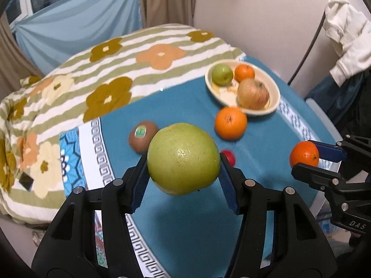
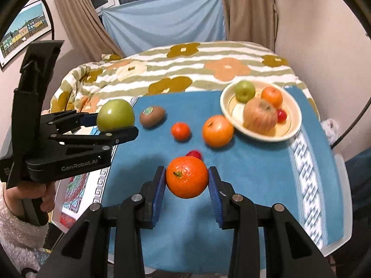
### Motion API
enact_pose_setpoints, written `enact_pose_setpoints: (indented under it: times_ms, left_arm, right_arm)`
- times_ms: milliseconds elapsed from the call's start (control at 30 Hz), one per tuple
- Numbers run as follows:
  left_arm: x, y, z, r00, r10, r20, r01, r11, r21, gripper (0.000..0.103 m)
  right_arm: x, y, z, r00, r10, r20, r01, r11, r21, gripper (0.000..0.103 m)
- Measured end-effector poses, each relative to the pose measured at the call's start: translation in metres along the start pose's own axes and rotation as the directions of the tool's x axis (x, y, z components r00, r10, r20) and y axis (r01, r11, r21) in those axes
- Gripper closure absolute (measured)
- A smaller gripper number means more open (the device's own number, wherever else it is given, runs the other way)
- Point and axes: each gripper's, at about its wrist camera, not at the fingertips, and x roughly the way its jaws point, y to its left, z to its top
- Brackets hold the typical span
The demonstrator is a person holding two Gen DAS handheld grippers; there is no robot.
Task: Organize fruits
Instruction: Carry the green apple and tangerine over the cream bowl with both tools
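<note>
1. Left claw (image 1: 183, 162) grips a green apple (image 1: 183, 158), lifted above the blue cloth (image 1: 255, 173).
2. Right claw (image 2: 187, 177) clamps a mandarin (image 2: 187, 177), also aloft.
3. A bowl (image 2: 294, 125) at the cloth's far right corner holds more fruit; an orange (image 2: 218, 131) and kiwi (image 2: 152, 116) lie loose nearby.

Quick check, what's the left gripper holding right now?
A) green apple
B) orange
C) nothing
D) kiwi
A: the left gripper is shut on the green apple, held above the cloth; the kiwi lies loose behind it.
</note>
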Motion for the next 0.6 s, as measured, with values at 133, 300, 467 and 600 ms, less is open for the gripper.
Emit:
enact_pose_setpoints:
  times_ms: [133,300,467,600]
  left_arm:
    - [0.001,-0.01,0.023,1.0,0.019,0.016,-0.019,0.999,-0.028,0.043]
    - [0.013,-0.028,0.054,0.999,0.031,0.021,-0.03,0.997,-0.066,0.043]
    - [0.034,-0.045,0.084,0.999,0.042,0.023,-0.04,0.995,-0.092,0.043]
    - [0.055,-0.056,0.103,0.999,0.04,0.019,-0.037,0.992,-0.123,0.043]
  right_arm:
    - [-0.002,-0.025,0.021,1.0,0.022,0.012,-0.022,1.0,-0.02,0.069]
    - [0.001,-0.059,0.048,0.999,0.037,0.018,-0.036,0.998,-0.056,0.069]
    - [0.009,-0.096,0.072,0.998,0.05,0.024,-0.048,0.996,-0.072,0.069]
    - [0.02,-0.124,0.088,0.998,0.058,0.021,-0.056,0.995,-0.089,0.069]
